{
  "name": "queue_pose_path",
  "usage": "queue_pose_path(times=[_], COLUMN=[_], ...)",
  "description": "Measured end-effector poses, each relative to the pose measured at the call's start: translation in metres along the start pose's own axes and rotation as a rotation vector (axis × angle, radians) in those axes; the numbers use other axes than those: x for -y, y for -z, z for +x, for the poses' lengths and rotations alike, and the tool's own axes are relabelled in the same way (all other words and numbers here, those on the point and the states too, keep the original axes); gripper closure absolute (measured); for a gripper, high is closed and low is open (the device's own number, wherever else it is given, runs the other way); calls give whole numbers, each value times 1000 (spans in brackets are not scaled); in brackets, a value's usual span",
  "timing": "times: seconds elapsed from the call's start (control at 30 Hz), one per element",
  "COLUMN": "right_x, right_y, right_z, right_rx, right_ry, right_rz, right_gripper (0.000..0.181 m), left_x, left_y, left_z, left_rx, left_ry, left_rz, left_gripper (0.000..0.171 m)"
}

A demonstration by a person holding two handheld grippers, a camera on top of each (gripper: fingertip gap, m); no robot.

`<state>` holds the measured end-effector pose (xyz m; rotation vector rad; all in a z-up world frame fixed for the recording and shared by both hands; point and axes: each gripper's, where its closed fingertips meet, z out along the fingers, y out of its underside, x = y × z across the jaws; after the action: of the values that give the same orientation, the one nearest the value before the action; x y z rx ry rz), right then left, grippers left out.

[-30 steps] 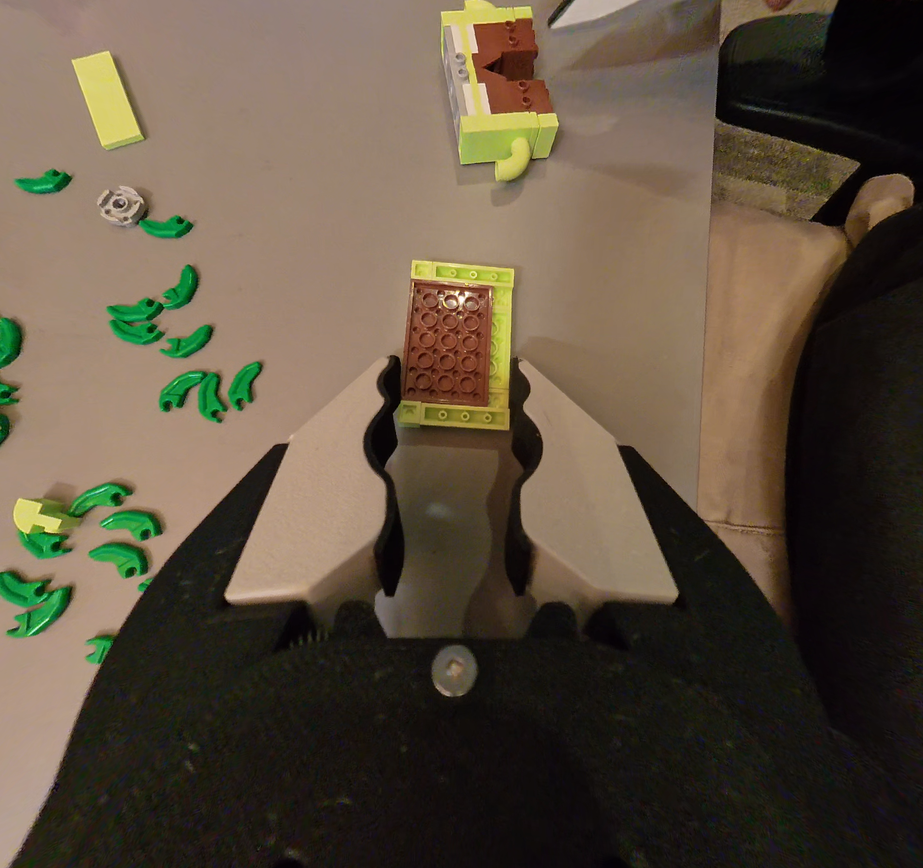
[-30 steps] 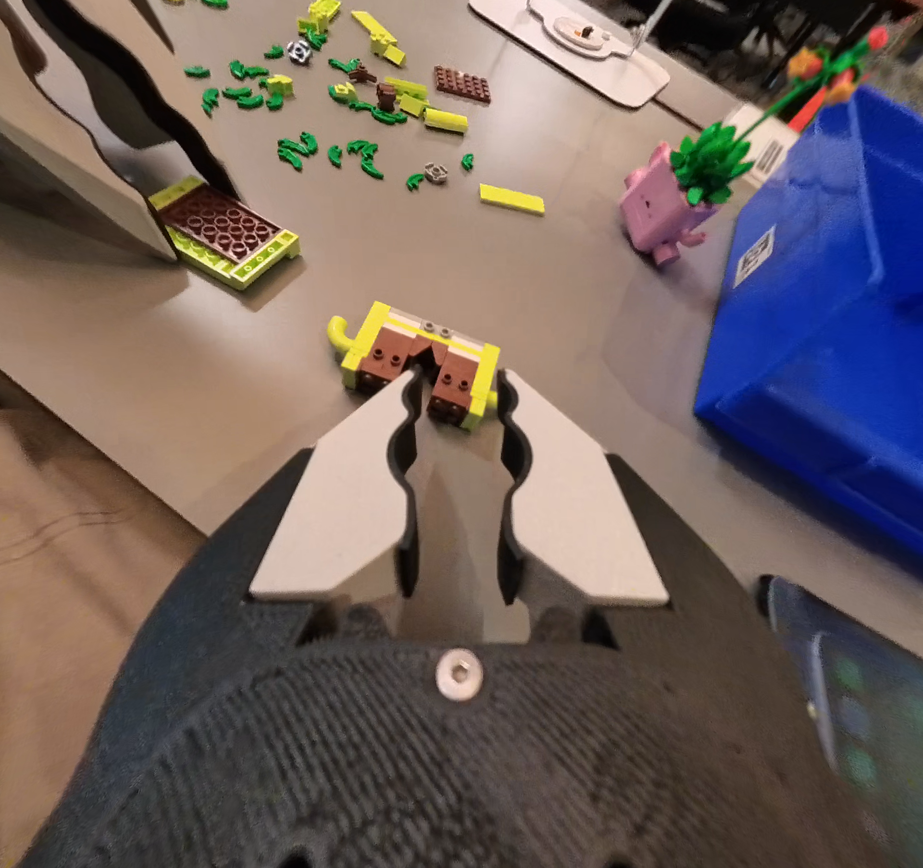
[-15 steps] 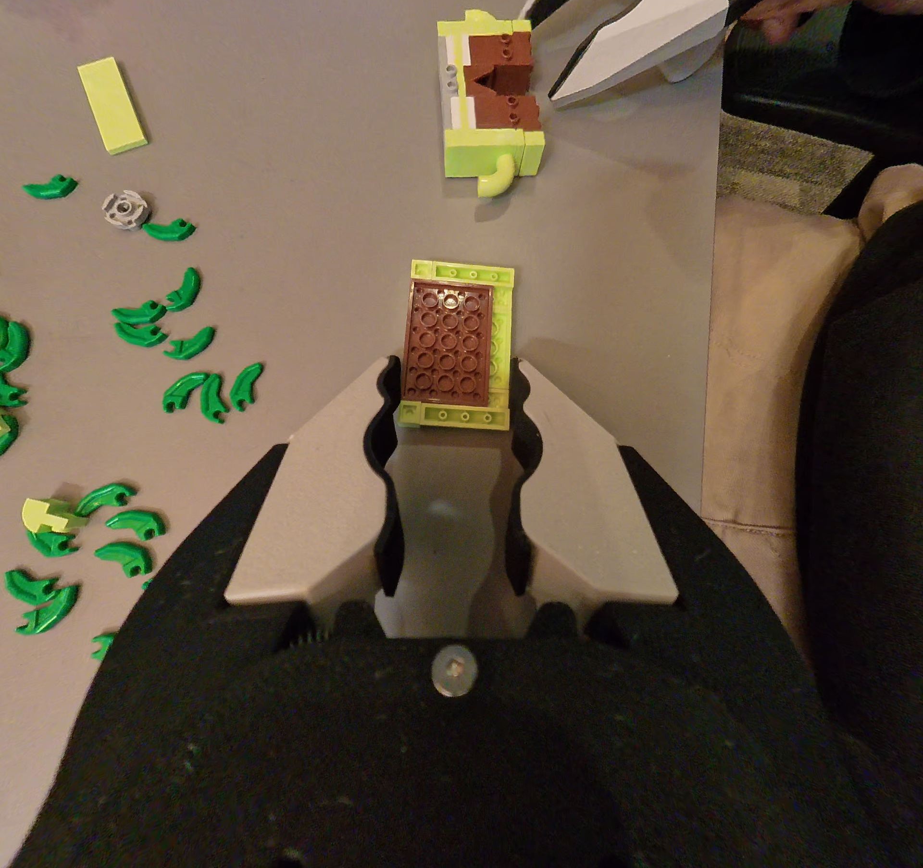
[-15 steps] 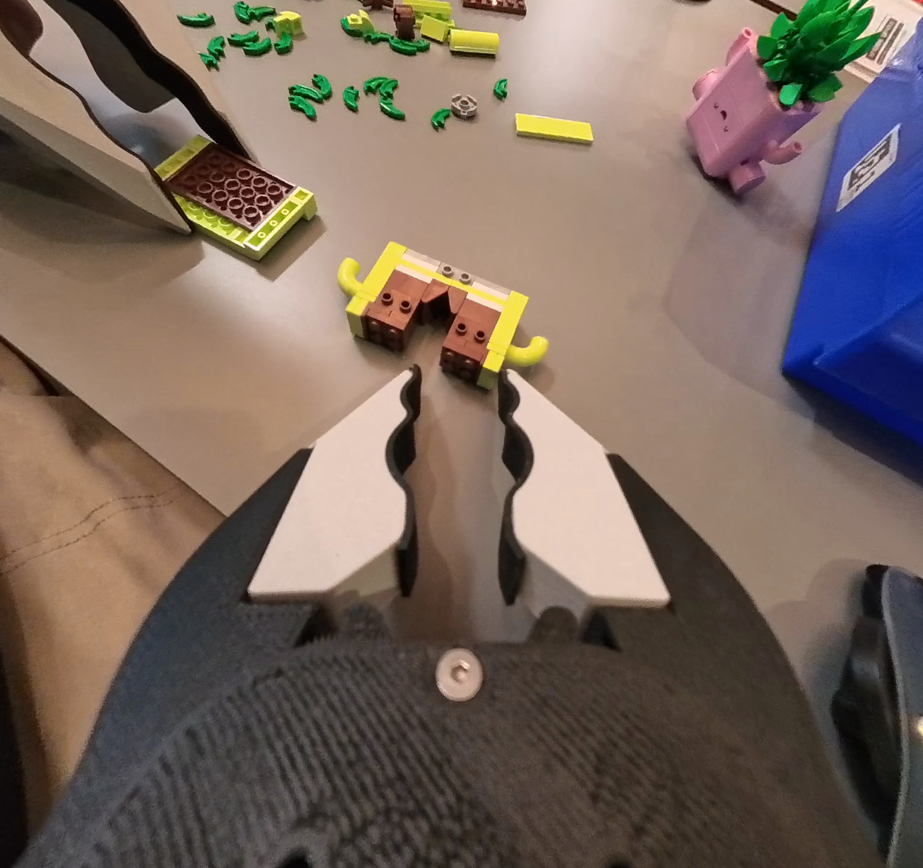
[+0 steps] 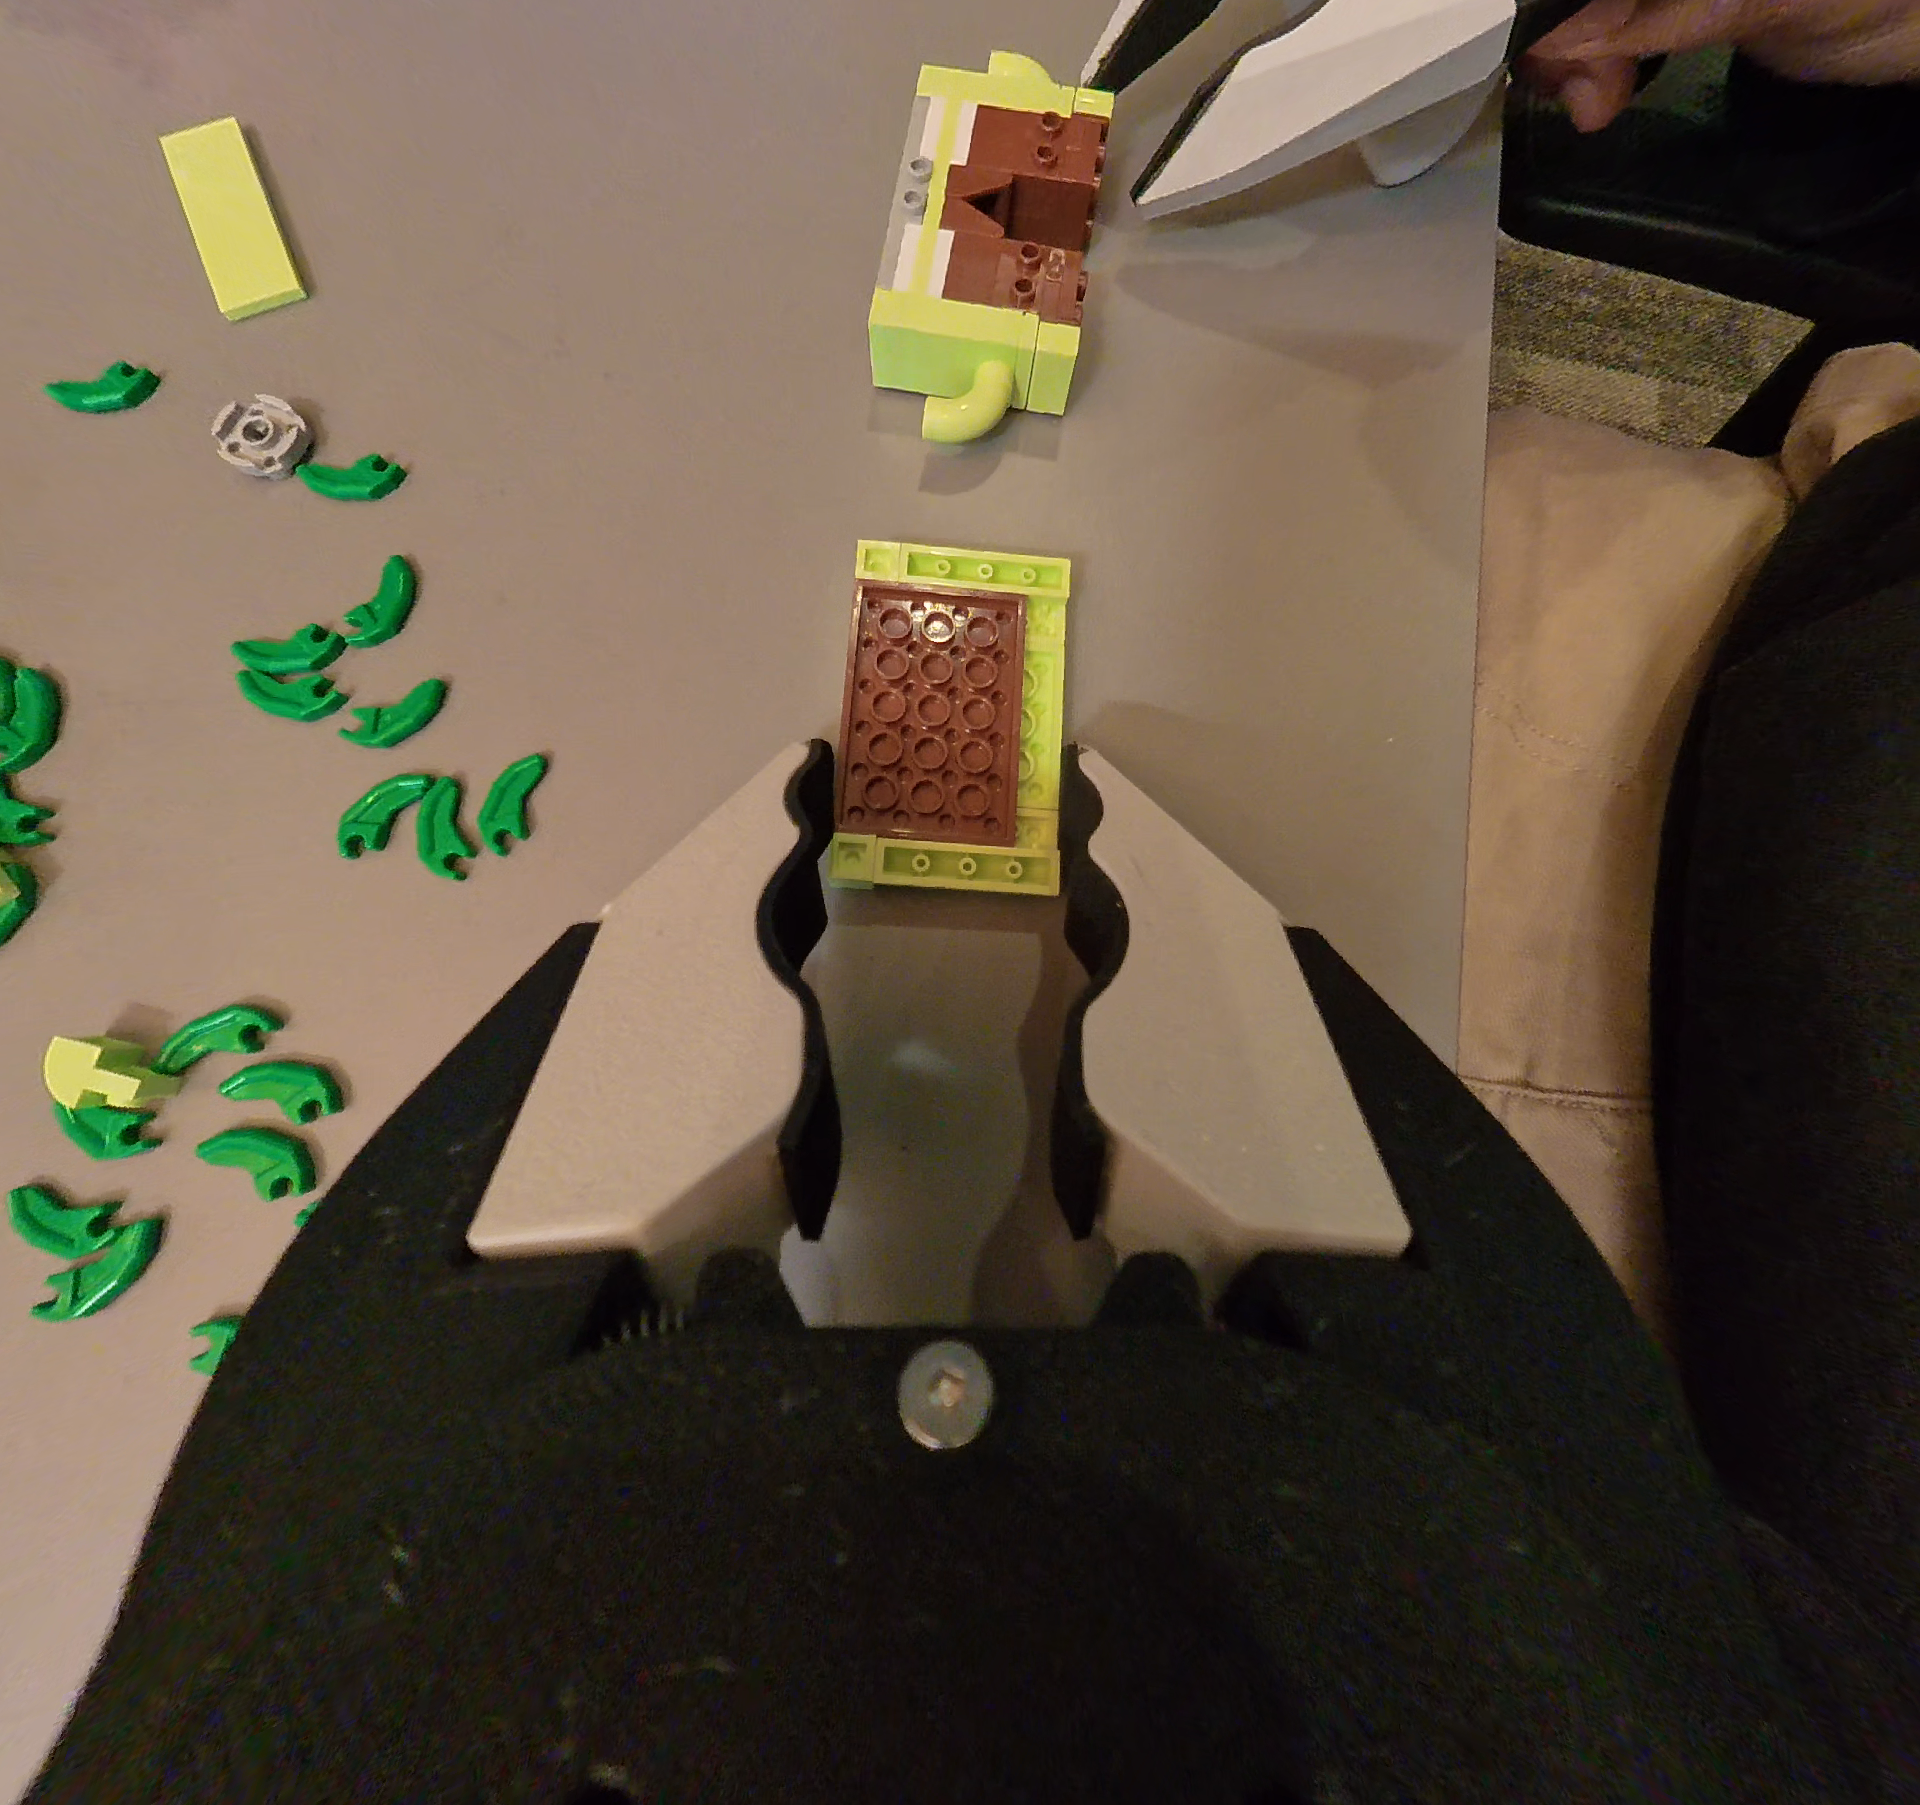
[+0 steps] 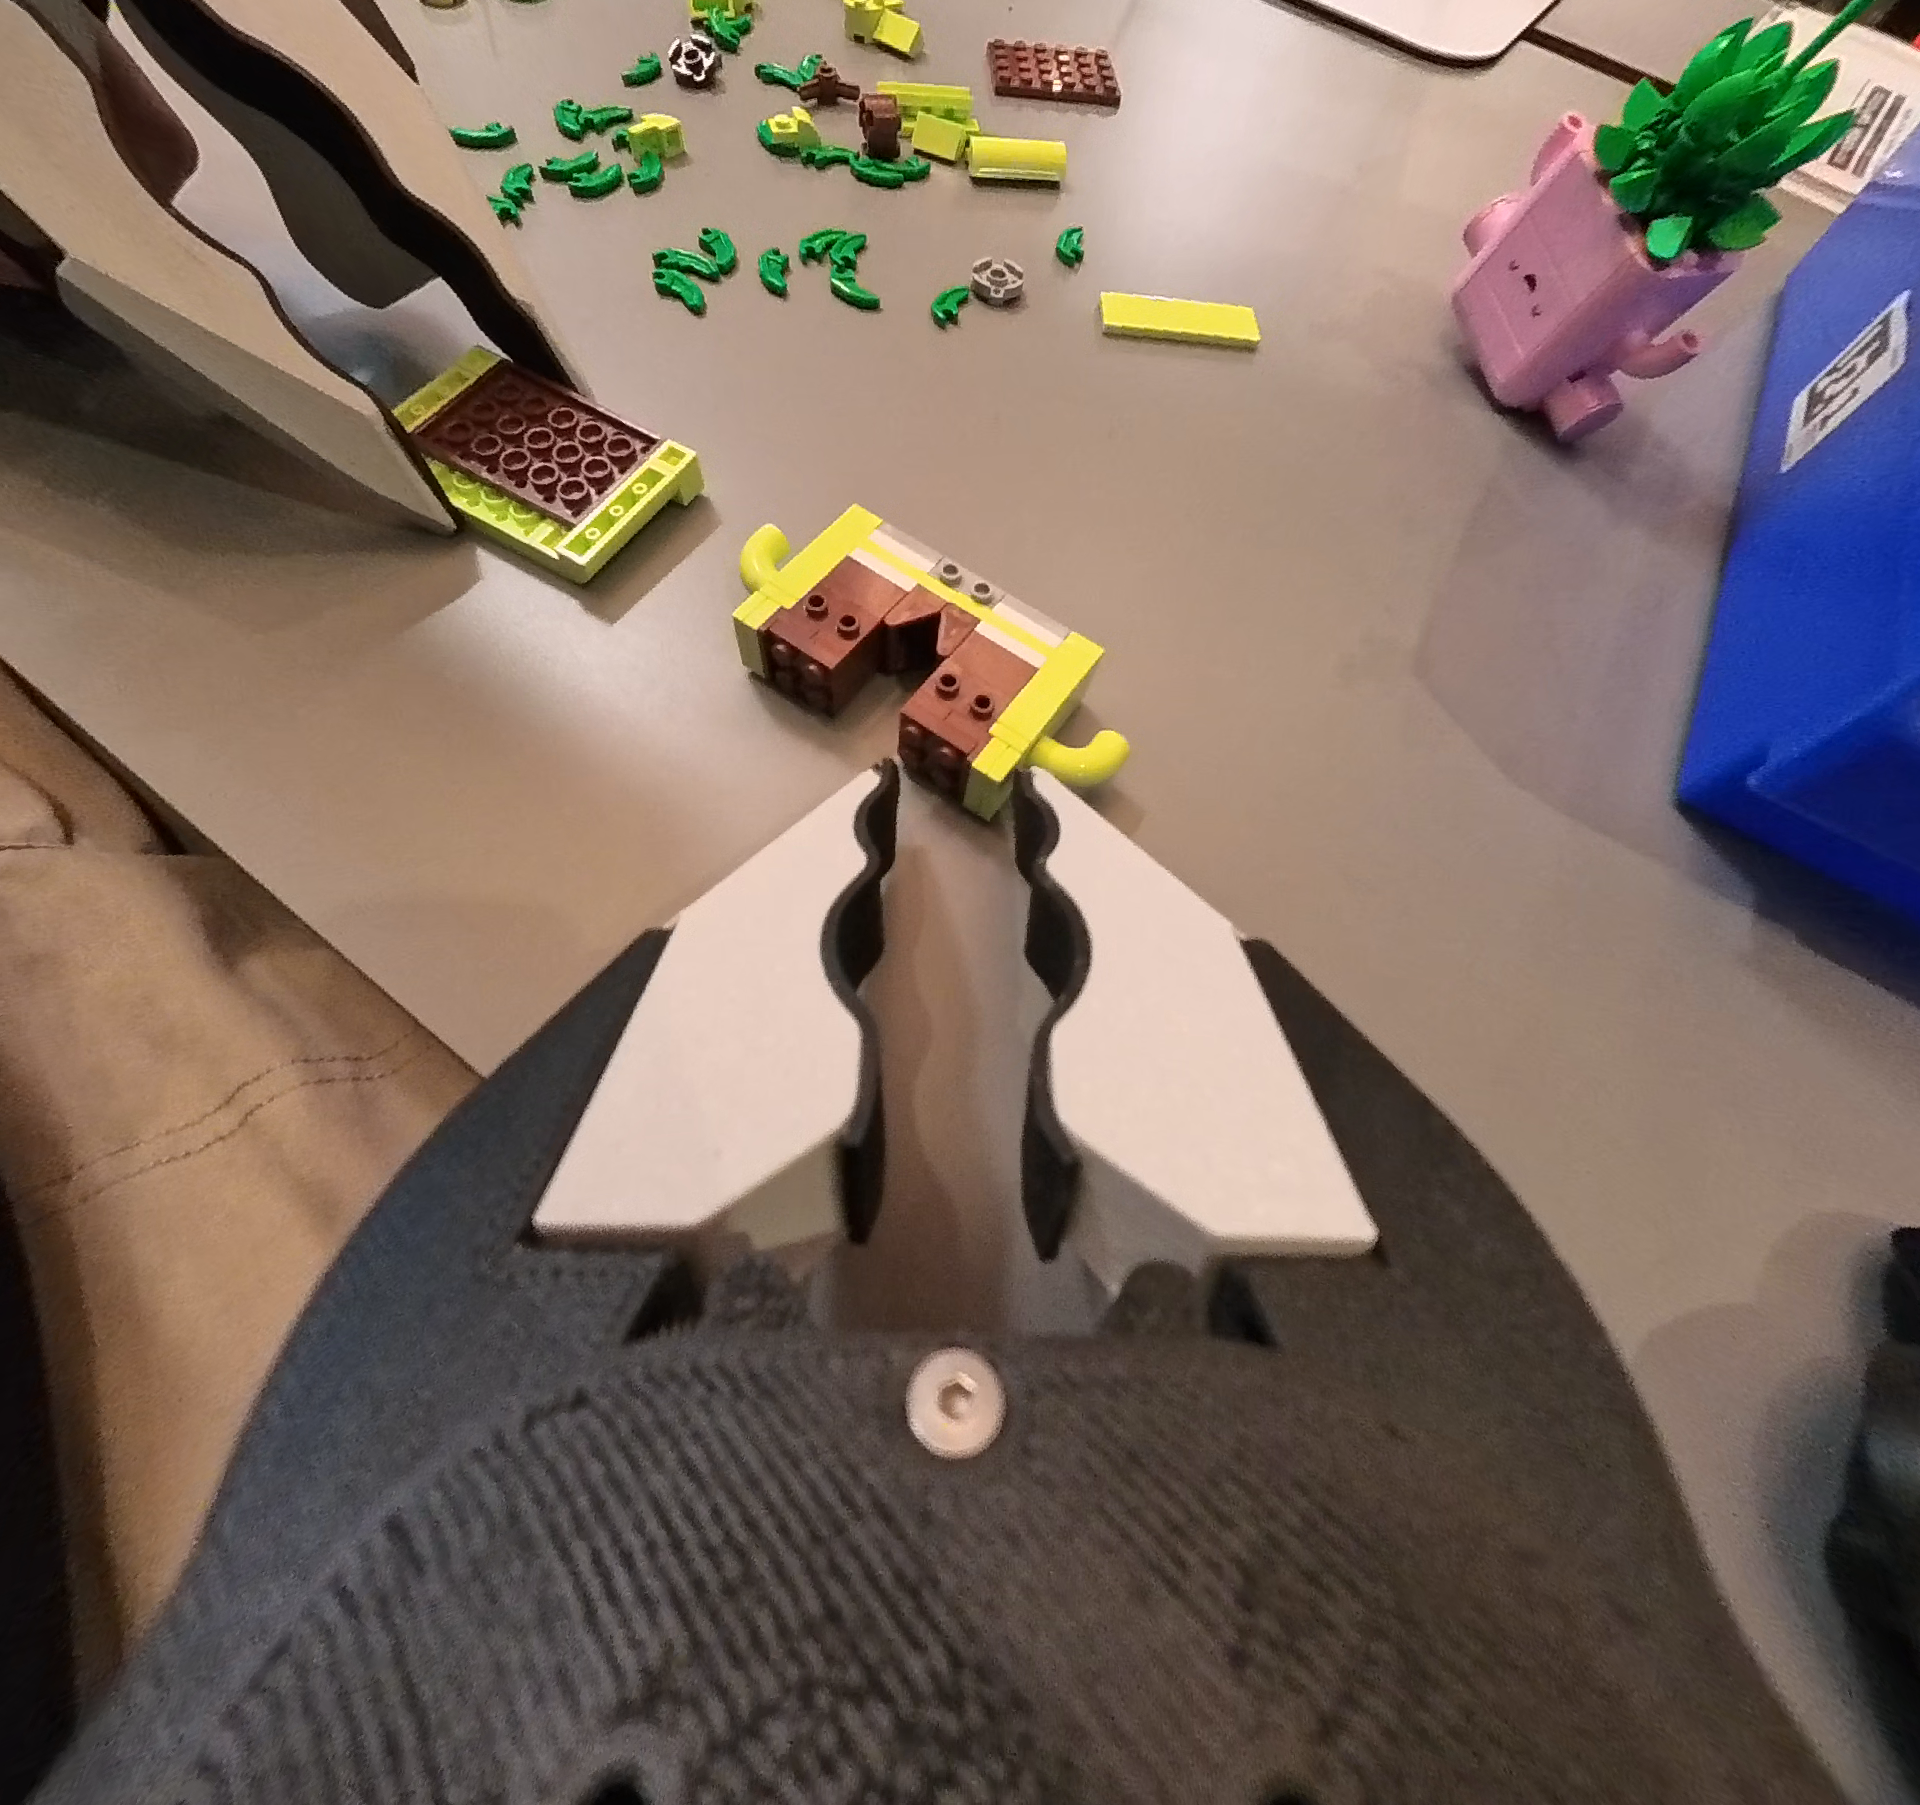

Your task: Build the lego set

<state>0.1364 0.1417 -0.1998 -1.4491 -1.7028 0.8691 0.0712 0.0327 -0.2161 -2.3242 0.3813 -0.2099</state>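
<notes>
My left gripper (image 5: 951, 768) is shut on the near end of a flat brown plate in a lime frame (image 5: 935, 706), low at the grey table. In the right wrist view, that plate (image 6: 551, 456) sticks out of the left gripper's fingers (image 6: 343, 425). A lime, brown and grey block with curved lime arms (image 6: 914, 643) lies on the table. My right gripper (image 6: 956, 784) is open, its tips at the block's near right brown leg. In the left wrist view, its tips (image 5: 1112, 140) meet the block's (image 5: 987, 228) brown side.
Several green leaf pieces (image 5: 395, 706), a lime tile (image 5: 234, 217) and a grey round piece (image 5: 260, 436) lie to the left. A pink pot figure with green leaves (image 6: 1579, 269) and a blue bin (image 6: 1829, 612) stand right. The table edge (image 5: 1486, 612) runs beside a person's lap. The tips of one gripper are about 15 cm away from the tips of the other.
My right gripper has shifted to the block's right brown leg and its fingers have narrowed slightly. The block has turned a little. My left gripper and its plate have stayed still.
</notes>
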Motion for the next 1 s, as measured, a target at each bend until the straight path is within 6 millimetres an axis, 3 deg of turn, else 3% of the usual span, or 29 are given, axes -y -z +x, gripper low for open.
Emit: queue_pose_path(times=[1.0], right_x=[-1], right_y=[0], right_z=[1], right_rx=[21], right_ry=[-39], right_rz=[1], right_gripper=[156], left_x=[0], left_y=[0], left_z=[0], left_rx=[-1], left_ry=[1], left_rz=[0], left_gripper=[129])
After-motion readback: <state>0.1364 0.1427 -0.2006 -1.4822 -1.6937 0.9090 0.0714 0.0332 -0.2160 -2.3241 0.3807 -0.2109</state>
